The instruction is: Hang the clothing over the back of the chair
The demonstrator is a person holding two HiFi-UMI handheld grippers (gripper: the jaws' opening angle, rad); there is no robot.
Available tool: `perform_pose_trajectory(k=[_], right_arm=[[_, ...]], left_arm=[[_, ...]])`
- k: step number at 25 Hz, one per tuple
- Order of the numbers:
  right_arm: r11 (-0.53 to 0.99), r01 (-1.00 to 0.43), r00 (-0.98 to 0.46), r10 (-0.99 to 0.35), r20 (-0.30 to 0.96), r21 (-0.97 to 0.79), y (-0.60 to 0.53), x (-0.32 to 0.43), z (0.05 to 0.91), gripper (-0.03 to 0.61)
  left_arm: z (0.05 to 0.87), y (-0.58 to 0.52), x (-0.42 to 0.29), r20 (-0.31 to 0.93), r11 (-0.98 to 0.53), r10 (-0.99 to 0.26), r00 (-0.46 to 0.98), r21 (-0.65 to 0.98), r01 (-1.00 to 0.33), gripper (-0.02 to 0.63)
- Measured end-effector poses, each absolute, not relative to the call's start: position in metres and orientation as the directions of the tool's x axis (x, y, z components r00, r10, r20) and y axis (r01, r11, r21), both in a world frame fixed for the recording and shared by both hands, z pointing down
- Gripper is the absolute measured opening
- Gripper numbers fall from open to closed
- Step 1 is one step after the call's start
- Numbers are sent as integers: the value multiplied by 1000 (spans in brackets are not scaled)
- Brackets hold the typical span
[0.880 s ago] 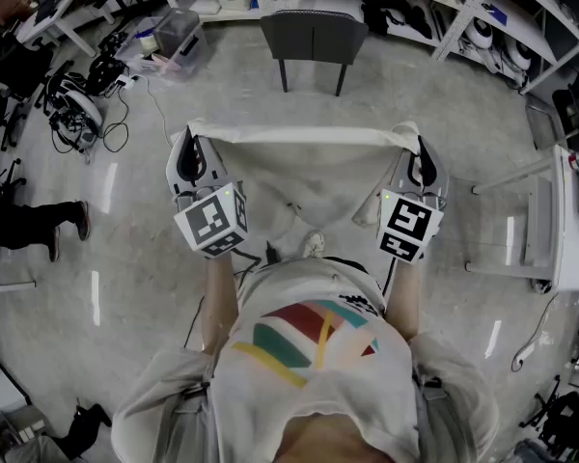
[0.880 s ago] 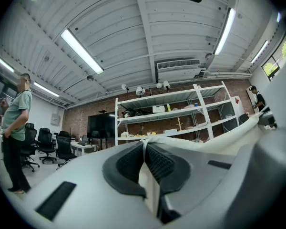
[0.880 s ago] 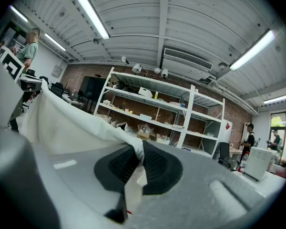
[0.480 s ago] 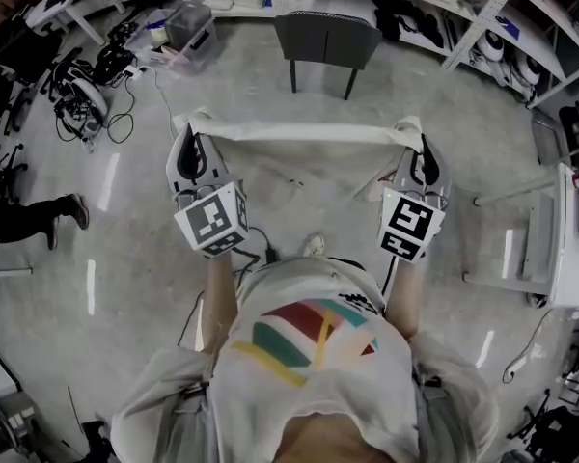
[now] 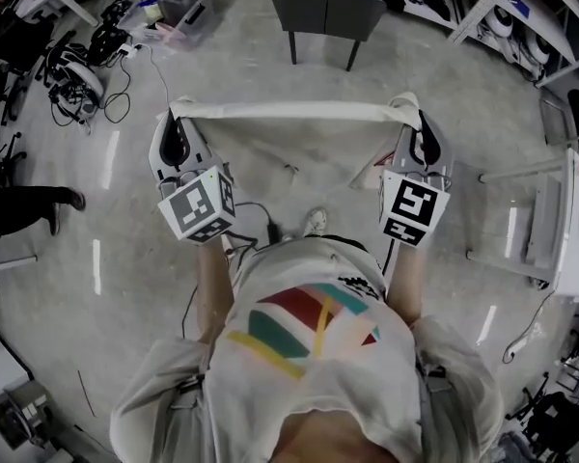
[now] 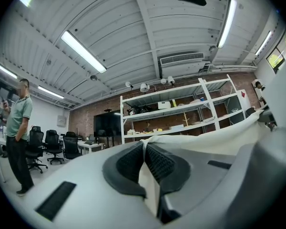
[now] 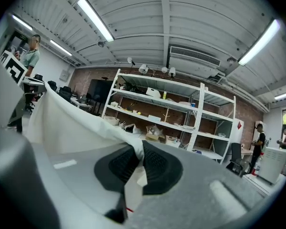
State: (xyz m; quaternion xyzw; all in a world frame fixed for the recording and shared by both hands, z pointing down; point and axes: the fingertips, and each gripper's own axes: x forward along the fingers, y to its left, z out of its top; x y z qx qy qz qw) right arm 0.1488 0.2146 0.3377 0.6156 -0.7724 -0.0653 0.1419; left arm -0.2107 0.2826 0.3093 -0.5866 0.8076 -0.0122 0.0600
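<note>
The cream clothing (image 5: 289,141) hangs stretched across the middle of the head view, held up between both grippers. The left gripper (image 5: 178,116) has its jaws pinched tight on the cloth's left corner, and the right gripper (image 5: 411,112) clamps the right corner. The dark chair (image 5: 326,8) stands at the top centre, apart from the cloth.

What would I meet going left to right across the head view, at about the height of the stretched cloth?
bystander's shoe → left tool, shut on a corner → cream garment, held taut → right tool, shut on the other corner → white table
</note>
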Motion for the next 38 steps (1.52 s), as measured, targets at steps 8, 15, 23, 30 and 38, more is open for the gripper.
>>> perform_pose_trajectory(k=[8, 15, 23, 30, 38], right_arm=[[247, -921, -208, -965, 158, 300, 195, 159, 353, 12], [245, -919, -201, -965, 167, 310, 172, 169, 356, 12], [209, -920, -165, -974, 156, 330, 136, 174, 354, 12], [176, -923, -131, -980, 151, 341, 94, 182, 348, 12], [135, -929, -83, -983, 163, 344, 21, 177, 347, 12]], left_arm=[[322, 257, -200, -62, 300, -954, -295, -98, -949, 17], [325, 235, -190, -51, 279, -960, -275, -113, -954, 17], [333, 188, -187, -69, 257, -965, -252, -74, -964, 17], [330, 127, -182, -76, 228, -972, -224, -57, -972, 17], [324, 34, -189, -81, 180, -982, -172, -93, -979, 17]])
